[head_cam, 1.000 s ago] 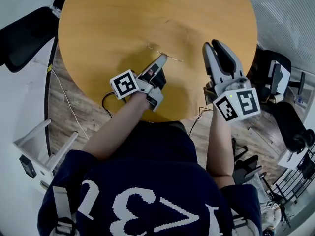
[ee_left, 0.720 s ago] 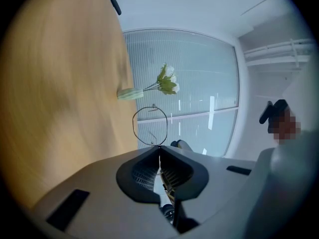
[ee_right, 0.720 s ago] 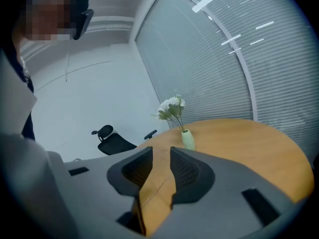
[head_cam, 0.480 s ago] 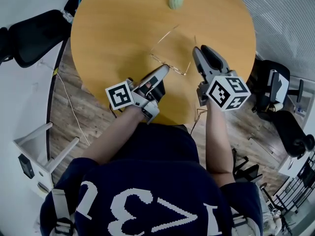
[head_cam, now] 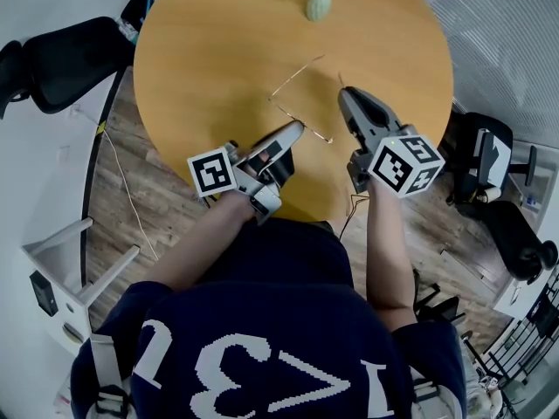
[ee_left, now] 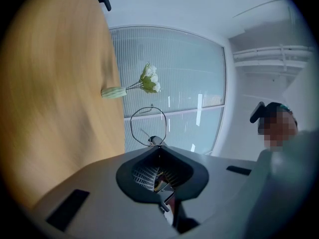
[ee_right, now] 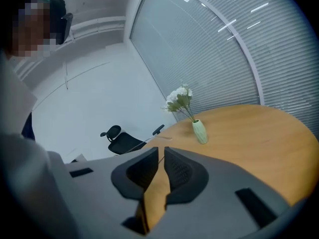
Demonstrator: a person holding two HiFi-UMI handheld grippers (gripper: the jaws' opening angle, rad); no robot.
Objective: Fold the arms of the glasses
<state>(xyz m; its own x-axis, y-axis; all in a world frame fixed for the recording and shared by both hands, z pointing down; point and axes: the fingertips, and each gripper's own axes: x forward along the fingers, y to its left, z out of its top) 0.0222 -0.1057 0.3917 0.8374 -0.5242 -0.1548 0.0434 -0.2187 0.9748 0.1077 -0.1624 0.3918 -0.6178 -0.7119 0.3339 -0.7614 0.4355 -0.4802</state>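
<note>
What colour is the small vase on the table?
Pale green; the vase shows best in the right gripper view.

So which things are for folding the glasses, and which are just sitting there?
For the job:
- the glasses, pinched in the left tongs
- the right tongs, which have just been closing, with one of the glasses' arms between them

Just lying about:
- the vase of flowers on the table
- the black chair beside it
</note>
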